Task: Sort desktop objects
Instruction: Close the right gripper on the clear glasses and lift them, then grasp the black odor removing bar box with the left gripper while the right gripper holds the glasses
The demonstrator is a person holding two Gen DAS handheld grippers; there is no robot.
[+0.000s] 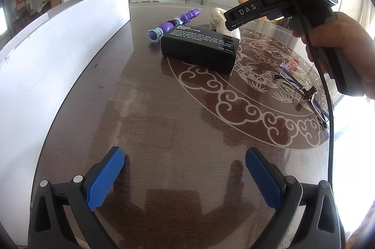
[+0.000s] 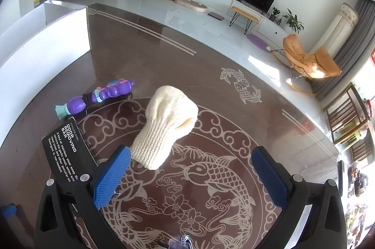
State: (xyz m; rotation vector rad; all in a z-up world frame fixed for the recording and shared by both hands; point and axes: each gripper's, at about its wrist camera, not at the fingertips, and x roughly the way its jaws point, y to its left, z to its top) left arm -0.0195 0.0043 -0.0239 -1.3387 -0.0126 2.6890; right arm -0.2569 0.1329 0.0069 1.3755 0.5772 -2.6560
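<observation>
- The left claw [image 1: 185,176] hangs low over bare table [image 1: 145,108], its blue pads spread wide with nothing between them; the right claw [image 2: 191,176] is likewise wide apart and empty, its tips framing the near end of the cream knitted glove [image 2: 165,129] without touching it.
- Going left to right across the table: a white box [image 1: 58,56] runs along the left edge — probably the bin for sorting, though its inside is hidden; then the purple toy [image 1: 174,22] lies near the box's far corner; just beside it sits the black soap box [image 1: 199,50], printed "Odor Removing Bar"; the glove lies behind and right of that box; a pair of rimless glasses [image 1: 302,87] rests well to the right, on the inlaid fish pattern.
- What could go wrong: the glove is soft and lumpy, so a shallow pinch at its cuff may catch only a fold and let it slide out on the lift. The right claw's left pad sits close to the soap box, so closing off-centre could nudge or drag it.
- The glasses lie below the right claw's approach, partly out of that camera's view — a low sweep back could knock them.
- Pose: the person's right hand [image 1: 337,47] grips the handle from behind, the tool raised above the table and tilted forward and down toward the glove; the left tool is held lower, pointing along the table toward the far objects.
</observation>
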